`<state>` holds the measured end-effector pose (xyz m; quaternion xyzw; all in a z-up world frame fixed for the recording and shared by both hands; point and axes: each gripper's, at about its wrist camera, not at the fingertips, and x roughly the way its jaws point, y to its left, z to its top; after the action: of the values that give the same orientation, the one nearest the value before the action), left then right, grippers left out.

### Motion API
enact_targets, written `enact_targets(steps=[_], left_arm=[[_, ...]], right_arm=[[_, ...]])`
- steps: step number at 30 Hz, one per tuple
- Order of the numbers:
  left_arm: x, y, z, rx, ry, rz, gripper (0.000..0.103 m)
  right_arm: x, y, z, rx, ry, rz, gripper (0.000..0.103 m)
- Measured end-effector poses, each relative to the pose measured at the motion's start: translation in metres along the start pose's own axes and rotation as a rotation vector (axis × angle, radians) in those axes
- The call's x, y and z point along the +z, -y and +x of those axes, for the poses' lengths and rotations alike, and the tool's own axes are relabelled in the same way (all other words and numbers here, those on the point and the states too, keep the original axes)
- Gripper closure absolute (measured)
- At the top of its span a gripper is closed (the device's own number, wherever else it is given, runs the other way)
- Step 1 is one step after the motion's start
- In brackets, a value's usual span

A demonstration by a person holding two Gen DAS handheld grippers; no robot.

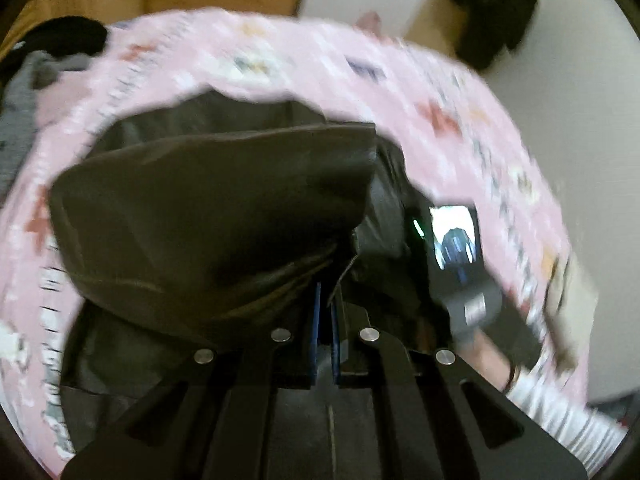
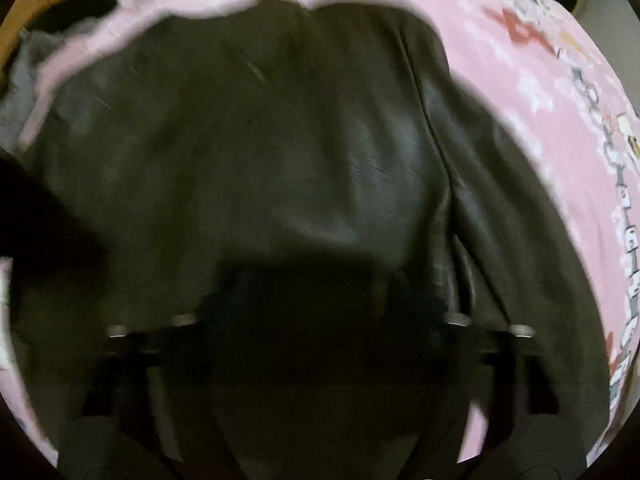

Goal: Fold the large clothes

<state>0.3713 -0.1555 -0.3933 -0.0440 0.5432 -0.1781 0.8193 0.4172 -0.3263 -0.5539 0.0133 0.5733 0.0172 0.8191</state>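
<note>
Grey garment [image 1: 24,92] beside dark jacket [image 2: 280,140]

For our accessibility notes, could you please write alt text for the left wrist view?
The left tongs are shut on a fold of a dark leather jacket, lifted over a pink patterned bedsheet. At right, the person's other hand holds the second device.

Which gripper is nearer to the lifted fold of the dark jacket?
Left. The left gripper is shut on the lifted fold of the dark jacket. The right gripper is beside it over the pink sheet, apparently off the fold; its jaws are blurred.
</note>
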Motion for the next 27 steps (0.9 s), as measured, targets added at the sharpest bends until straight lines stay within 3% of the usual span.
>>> enact_targets(steps=[4,6,11,14,16,18,20,23,27], left_arm=[[-0.045,0.022,0.042,-0.014,-0.084,0.098,0.099],[-0.06,0.033,0.051,-0.001,-0.098,0.148,0.099],[-0.079,0.073,0.079,0.036,-0.101,0.319,0.098],[-0.097,0.097,0.1,0.09,-0.139,0.472,0.093],[-0.118,0.102,0.113,0.092,-0.198,0.538,0.092],[-0.133,0.103,0.118,0.105,-0.236,0.574,0.085],[-0.15,0.105,0.113,0.112,-0.254,0.631,0.059],[-0.167,0.1,0.087,0.064,-0.268,0.667,0.058],[-0.152,0.058,0.038,0.003,-0.266,0.562,0.058]], right_arm=[[-0.01,-0.001,-0.006,0.015,0.066,-0.046,0.045],[-0.011,0.015,-0.021,0.071,0.086,-0.009,0.05],[-0.016,0.059,-0.067,0.15,0.094,0.066,0.048],[-0.022,0.072,-0.084,0.231,0.021,0.064,0.044],[-0.029,0.076,-0.089,0.279,-0.023,0.077,0.032],[-0.039,0.076,-0.094,0.317,-0.05,0.109,0.029],[-0.054,0.073,-0.094,0.355,-0.076,0.169,0.024],[-0.07,0.063,-0.092,0.457,-0.093,0.242,0.024],[-0.064,0.029,-0.079,0.549,-0.103,0.253,0.024]])
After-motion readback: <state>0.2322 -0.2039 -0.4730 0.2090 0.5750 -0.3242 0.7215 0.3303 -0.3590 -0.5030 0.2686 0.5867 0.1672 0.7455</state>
